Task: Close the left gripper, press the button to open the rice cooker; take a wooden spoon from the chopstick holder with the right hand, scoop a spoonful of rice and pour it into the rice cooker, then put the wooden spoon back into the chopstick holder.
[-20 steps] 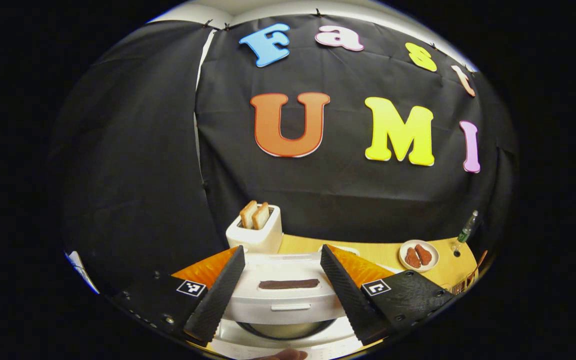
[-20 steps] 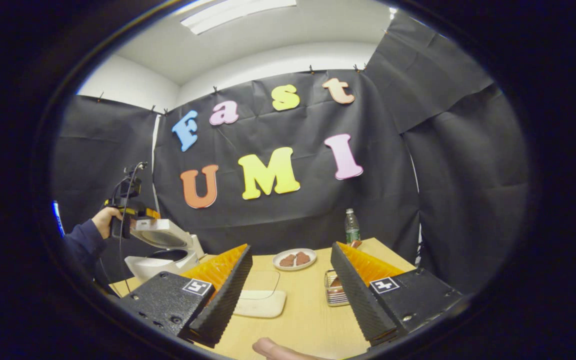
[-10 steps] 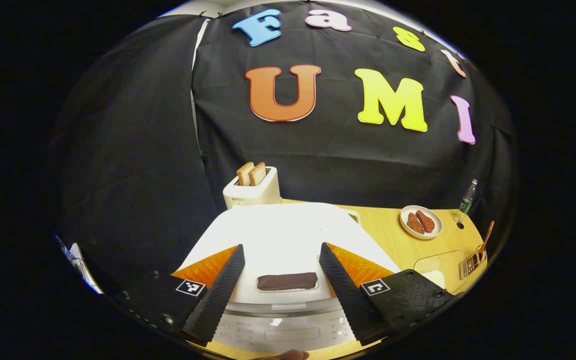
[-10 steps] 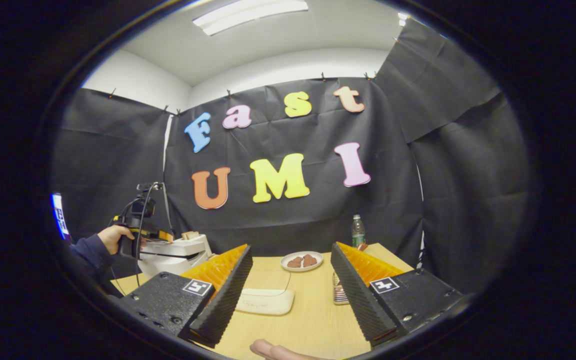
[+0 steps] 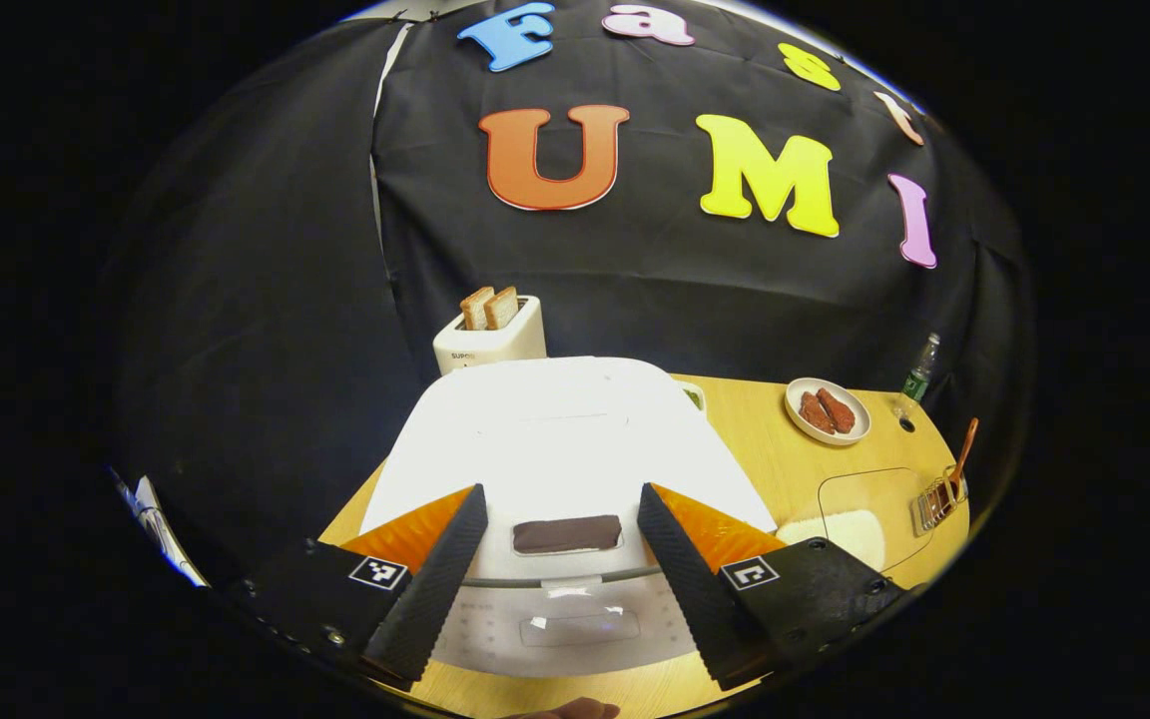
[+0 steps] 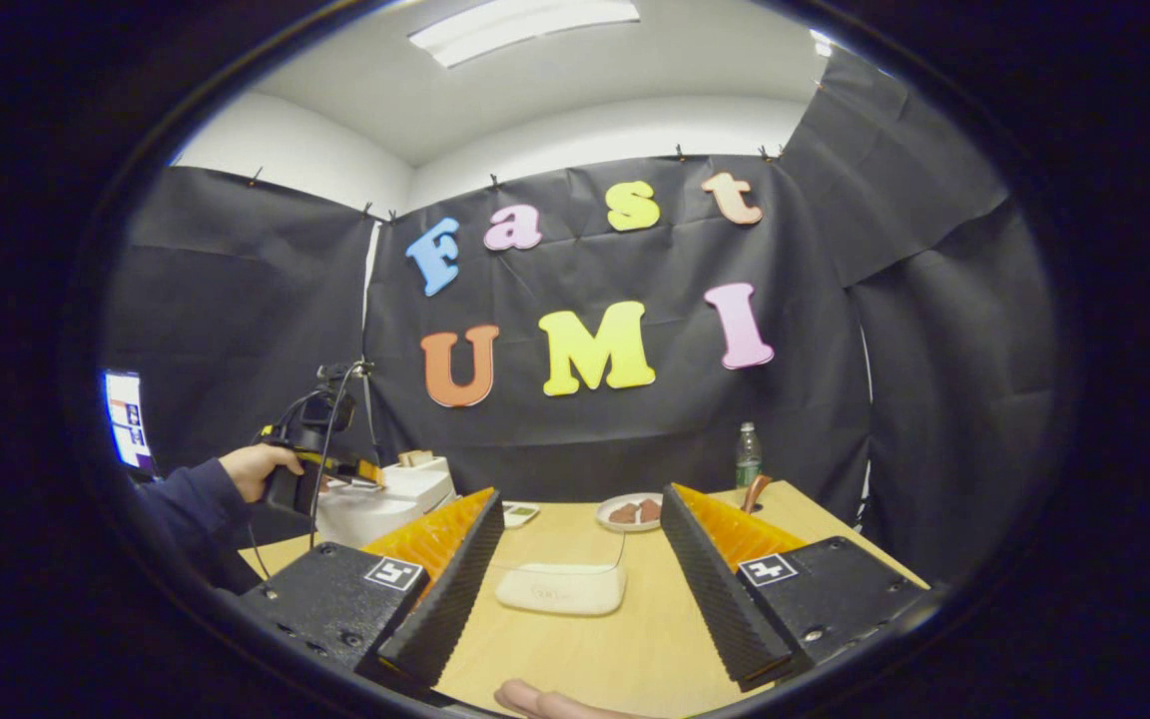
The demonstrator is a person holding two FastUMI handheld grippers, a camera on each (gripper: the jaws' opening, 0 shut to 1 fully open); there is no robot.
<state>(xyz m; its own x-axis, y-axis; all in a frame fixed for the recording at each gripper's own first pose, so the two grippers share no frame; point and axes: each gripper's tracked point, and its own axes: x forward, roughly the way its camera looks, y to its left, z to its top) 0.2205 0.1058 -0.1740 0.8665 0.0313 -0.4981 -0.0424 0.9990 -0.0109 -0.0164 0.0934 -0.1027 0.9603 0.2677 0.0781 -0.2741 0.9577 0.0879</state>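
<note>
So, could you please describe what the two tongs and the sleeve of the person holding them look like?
Each of the tongs, left and right, has two wedge-shaped fingers with ribbed inner faces on black bases, each base carrying a small square black-and-white marker. In the right gripper view a dark blue sleeve shows, and black cables loop above the left tongs' body.

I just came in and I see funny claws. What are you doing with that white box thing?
A person holds a claw-like gripper in each hand. The left gripper hangs open over the white rice cooker, whose lid is down, near its dark button. The right gripper waits open above the table. The wooden spoon stands in its holder, near the tray of rice.
</note>
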